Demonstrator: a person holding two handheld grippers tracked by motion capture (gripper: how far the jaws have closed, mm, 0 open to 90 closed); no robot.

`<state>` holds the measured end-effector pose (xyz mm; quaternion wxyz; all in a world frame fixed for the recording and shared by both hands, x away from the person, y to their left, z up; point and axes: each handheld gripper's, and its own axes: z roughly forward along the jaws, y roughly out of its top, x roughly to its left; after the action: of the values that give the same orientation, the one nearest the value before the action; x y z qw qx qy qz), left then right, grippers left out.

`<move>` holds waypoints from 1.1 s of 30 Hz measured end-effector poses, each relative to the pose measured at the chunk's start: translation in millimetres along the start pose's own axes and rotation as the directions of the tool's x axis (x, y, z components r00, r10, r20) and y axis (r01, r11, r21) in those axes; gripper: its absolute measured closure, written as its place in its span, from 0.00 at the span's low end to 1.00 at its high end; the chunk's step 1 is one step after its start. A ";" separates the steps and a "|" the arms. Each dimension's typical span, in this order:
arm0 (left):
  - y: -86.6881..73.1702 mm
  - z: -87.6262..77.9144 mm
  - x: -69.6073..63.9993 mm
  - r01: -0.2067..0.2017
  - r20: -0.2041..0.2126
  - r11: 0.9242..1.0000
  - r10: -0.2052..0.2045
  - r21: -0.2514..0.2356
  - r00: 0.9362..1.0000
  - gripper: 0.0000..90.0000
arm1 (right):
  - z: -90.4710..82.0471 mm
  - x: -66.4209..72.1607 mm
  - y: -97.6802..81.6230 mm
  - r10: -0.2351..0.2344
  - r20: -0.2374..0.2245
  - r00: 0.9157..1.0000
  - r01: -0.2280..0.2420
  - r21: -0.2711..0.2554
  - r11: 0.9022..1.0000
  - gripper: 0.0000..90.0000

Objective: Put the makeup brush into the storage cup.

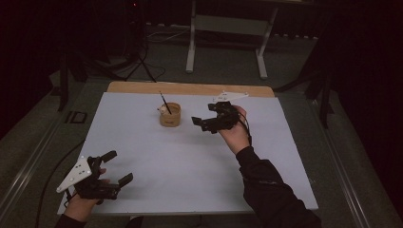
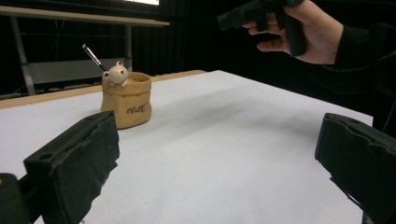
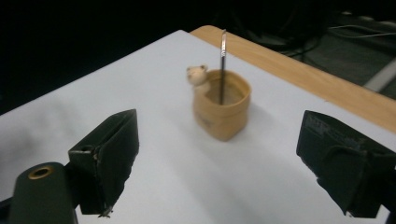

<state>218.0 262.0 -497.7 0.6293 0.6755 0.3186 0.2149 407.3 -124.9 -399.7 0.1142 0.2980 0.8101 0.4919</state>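
Observation:
A small tan pot (image 1: pixel 170 115) with a little bear figure (image 1: pixel 163 109) on its rim stands at the far middle of the white table top (image 1: pixel 190 161). A thin dark brush (image 1: pixel 165 102) leans in it. My right gripper (image 1: pixel 203 113) hovers open just right of the pot, jaws pointing at it, nothing between them. In the right gripper view the pot (image 3: pixel 222 109) and brush (image 3: pixel 222 60) sit ahead between the open jaws (image 3: pixel 218 151). My left gripper (image 1: pixel 118 167) rests open at the near left corner. Its view shows the pot (image 2: pixel 126 102) far ahead.
A wooden strip (image 1: pixel 190 88) runs along the table's far edge. Beyond it a metal stand (image 1: pixel 228 35) and a tripod (image 1: pixel 140 61) rise from the dark floor. The person's right hand (image 2: pixel 308 28) and its gripper (image 2: pixel 261 11) hang at the top right of the left gripper view.

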 end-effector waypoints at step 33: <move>0.8 2.4 -2.0 -0.001 0.009 1.000 0.001 0.003 1.000 0.00 | -81.1 -8.1 -65.3 -0.044 -0.054 0.998 0.036 -0.137 0.990 0.16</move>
<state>218.4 258.9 -497.0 0.6296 0.6775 0.3158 0.2115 350.8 -211.0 -417.3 0.1211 0.2592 0.7833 0.5519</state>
